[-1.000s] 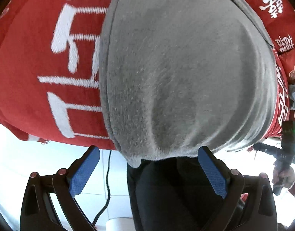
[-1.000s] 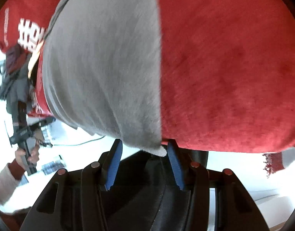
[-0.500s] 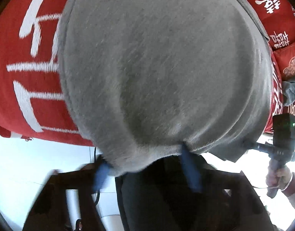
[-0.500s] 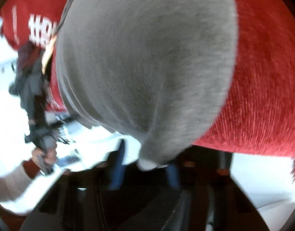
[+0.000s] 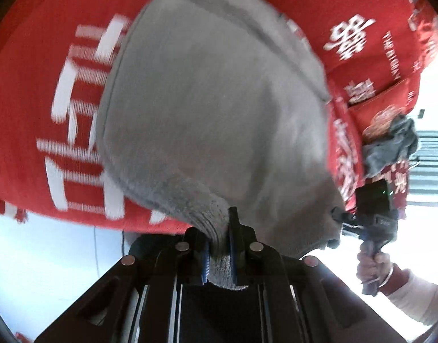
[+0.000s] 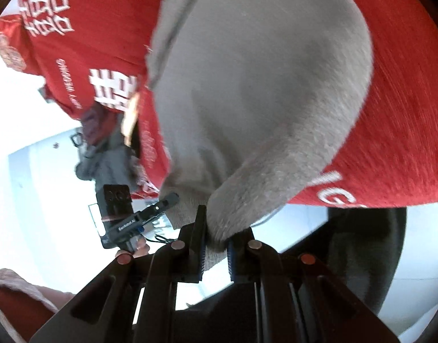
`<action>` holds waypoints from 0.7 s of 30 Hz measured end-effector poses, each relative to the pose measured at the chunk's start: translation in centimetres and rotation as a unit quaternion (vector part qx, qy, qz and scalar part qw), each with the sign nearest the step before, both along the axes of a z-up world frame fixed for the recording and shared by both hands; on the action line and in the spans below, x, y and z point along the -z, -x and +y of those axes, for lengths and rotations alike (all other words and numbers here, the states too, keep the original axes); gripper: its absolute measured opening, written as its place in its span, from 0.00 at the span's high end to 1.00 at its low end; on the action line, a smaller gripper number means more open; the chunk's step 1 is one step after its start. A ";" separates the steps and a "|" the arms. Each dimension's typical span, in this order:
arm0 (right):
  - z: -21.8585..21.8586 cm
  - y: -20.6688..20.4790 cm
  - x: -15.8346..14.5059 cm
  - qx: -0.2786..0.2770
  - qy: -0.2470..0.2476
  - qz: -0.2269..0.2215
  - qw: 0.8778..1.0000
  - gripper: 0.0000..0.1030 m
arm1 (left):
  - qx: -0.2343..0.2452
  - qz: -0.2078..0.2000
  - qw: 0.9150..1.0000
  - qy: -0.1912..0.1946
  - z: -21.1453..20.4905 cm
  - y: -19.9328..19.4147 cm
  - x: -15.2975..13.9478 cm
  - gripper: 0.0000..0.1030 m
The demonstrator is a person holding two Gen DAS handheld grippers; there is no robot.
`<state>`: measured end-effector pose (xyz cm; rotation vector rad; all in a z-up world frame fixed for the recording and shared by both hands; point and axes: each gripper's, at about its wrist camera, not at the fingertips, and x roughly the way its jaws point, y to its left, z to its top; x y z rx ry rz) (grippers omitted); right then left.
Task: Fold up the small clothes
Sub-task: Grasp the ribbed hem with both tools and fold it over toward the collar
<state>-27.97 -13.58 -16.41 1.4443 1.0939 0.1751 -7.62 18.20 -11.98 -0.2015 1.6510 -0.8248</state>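
Note:
A grey fleece garment (image 5: pixel 213 120) lies on a red cloth with white characters (image 5: pixel 47 91). My left gripper (image 5: pixel 219 254) is shut on the garment's near edge, which bunches between the blue pads and lifts off the cloth. My right gripper (image 6: pixel 214 250) is shut on another near corner of the same grey garment (image 6: pixel 261 100), also lifted. Each gripper shows in the other's view: the right one in the left wrist view (image 5: pixel 373 217), the left one in the right wrist view (image 6: pixel 124 217).
A crumpled dark grey garment (image 5: pixel 390 148) lies at the far side of the red cloth, also in the right wrist view (image 6: pixel 104 157). The red cloth's fringe edge (image 5: pixel 15 214) ends near the grippers, with white floor below. A pink cloth (image 6: pixel 15 285) shows at lower left.
Both grippers went from open around the garment's near edge to shut on it. The gripped edge has been pulled up and the grey fabric has shifted.

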 end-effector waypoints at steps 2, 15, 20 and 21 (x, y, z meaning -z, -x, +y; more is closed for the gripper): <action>-1.0 -0.7 -1.8 0.021 -0.002 -0.030 0.999 0.87 | -0.006 -0.009 1.000 0.012 -0.7 -1.4 -1.2 0.89; -11.8 -9.5 -8.5 0.092 0.005 -0.134 0.987 0.87 | -0.056 -0.113 0.991 0.045 -7.4 -12.8 -7.1 0.89; -16.3 -14.7 -7.4 0.108 -0.003 -0.137 0.985 0.87 | -0.074 -0.143 0.986 0.040 -11.7 -18.5 -6.8 0.89; -16.9 -15.9 -6.9 0.111 -0.005 -0.136 0.985 0.87 | -0.077 -0.147 0.986 0.037 -12.1 -19.4 -6.4 0.89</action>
